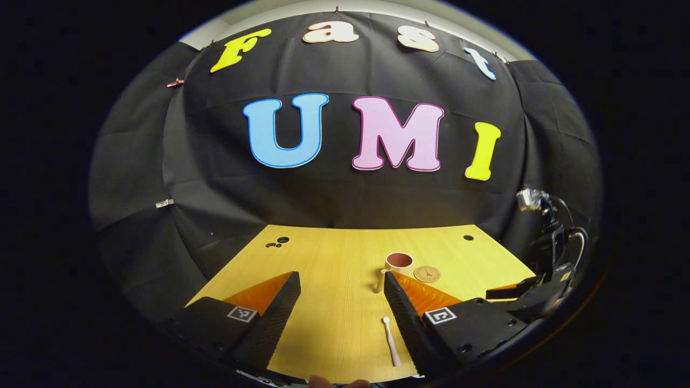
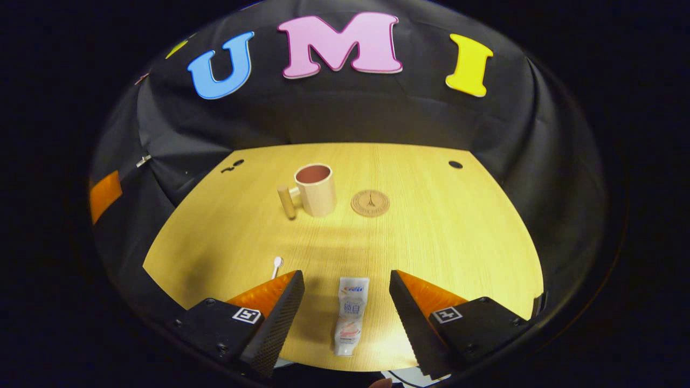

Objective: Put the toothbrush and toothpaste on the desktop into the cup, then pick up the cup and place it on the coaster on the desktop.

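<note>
cup point(image 2: 315, 189) empty, toothpaste point(image 2: 349, 315) on desktop point(image 2: 458, 231)

No word or number can be read with certainty. The toothpaste point(image 2: 349, 318), lying at the near edge of the table point(image 2: 458, 231), carries printed lettering down its tube, too blurred to make out. The coaster point(image 2: 370, 203), near the table's middle, bears a stamped tower emblem inside a ring; any lettering around it is too small to tell. Square black-and-white coded markers point(image 1: 241, 313) sit on both finger bases of the left gripper point(image 1: 340, 291) and of the right gripper point(image 2: 346, 285).
</note>
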